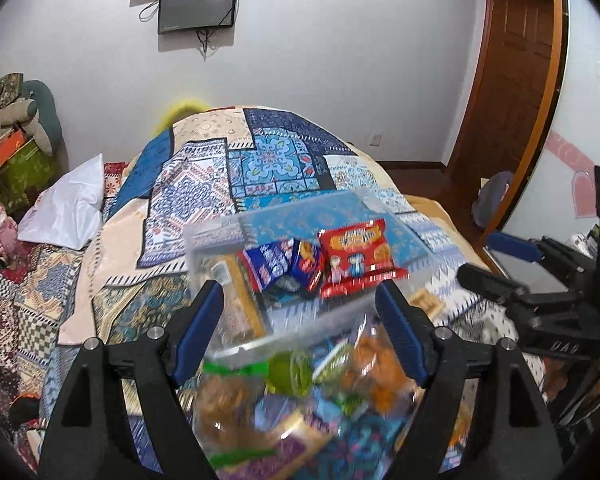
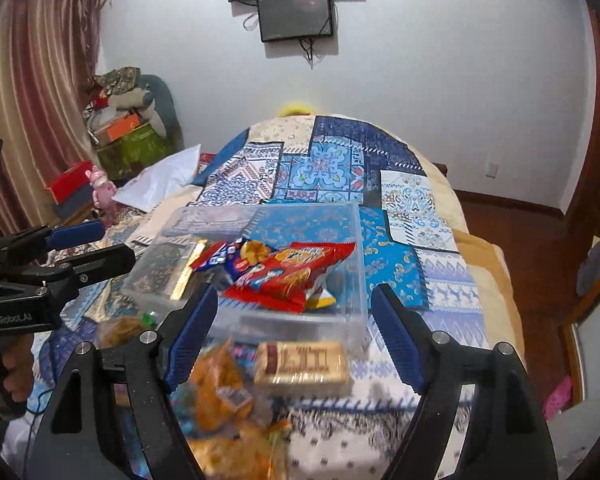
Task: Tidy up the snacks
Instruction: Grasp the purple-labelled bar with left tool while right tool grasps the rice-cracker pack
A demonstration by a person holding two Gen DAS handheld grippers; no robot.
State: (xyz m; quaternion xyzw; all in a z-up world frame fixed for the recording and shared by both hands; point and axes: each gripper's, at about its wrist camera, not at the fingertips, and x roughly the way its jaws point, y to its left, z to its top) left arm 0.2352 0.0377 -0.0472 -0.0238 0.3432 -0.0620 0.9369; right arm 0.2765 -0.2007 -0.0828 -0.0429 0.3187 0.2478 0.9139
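A clear plastic box point(image 1: 220, 236) point(image 2: 352, 316) lies on the patterned bed cover. It holds a red snack packet point(image 1: 354, 258) point(image 2: 292, 272), a blue snack packet point(image 1: 278, 262) point(image 2: 230, 258) and a gold-edged packet point(image 2: 186, 270). A pile of loose snacks in a clear bag point(image 1: 300, 408) point(image 2: 236, 404) lies in front of the box, blurred. A beige biscuit packet point(image 2: 302, 364) lies beside it. My left gripper point(image 1: 300, 328) is open above the pile, empty. My right gripper point(image 2: 292, 336) is open above the biscuit packet, empty.
The bed cover point(image 1: 268, 160) point(image 2: 320, 164) stretches toward a white wall. A white pillow point(image 1: 72, 204) point(image 2: 160, 180) lies at the left. Boxes and clothes point(image 2: 128, 128) are stacked in the left corner. A wooden door point(image 1: 512, 80) stands at the right.
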